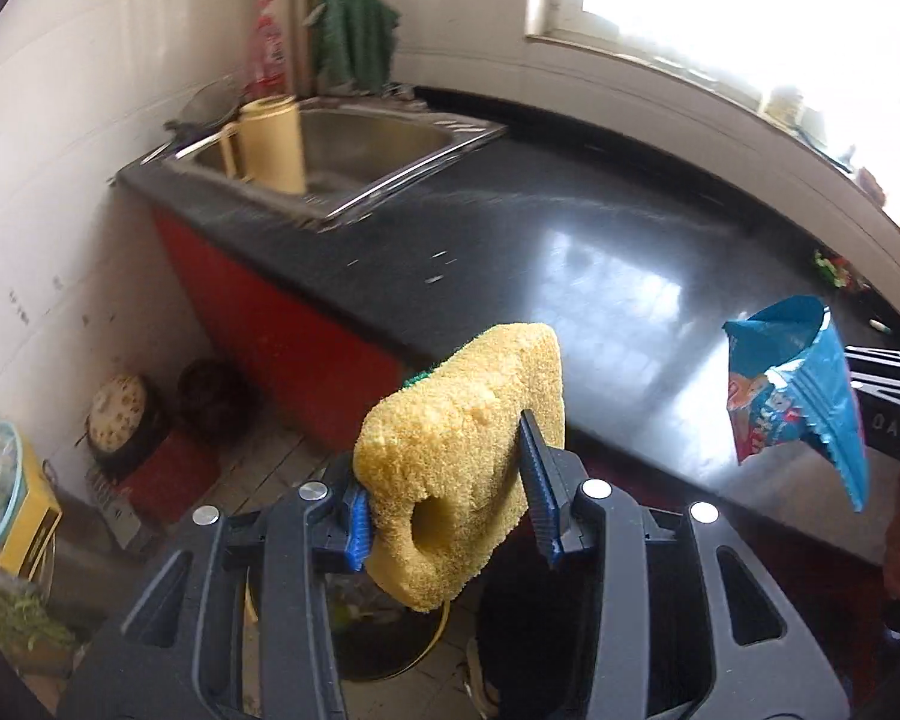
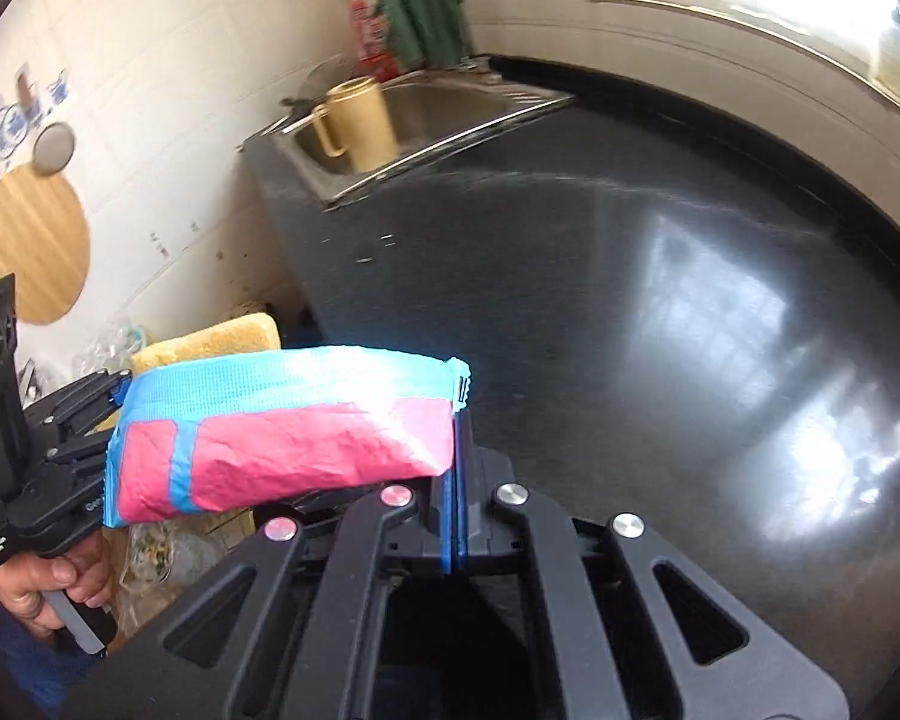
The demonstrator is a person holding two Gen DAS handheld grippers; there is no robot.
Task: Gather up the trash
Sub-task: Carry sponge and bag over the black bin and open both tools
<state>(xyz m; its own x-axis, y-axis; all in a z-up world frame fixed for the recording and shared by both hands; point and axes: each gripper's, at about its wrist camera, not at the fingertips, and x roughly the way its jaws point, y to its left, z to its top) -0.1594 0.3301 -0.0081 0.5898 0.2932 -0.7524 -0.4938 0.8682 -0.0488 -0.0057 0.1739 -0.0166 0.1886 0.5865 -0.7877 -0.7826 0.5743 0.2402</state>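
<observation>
The black surface (image 2: pixel 630 300) stretches ahead to the sink (image 1: pixel 354 150). My right tongs (image 2: pixel 457 468) are pressed together, pinching the snack wrapper (image 2: pixel 282 432) by one end; its long axis runs sideways toward my left. My left tongs (image 1: pixel 450 492), angled downward, pinch the yellow sponge (image 1: pixel 462 444), which stands up and away over the floor beside the surface.

Yellow jug (image 1: pixel 270 141) in steel sink (image 1: pixel 384 138)
</observation>
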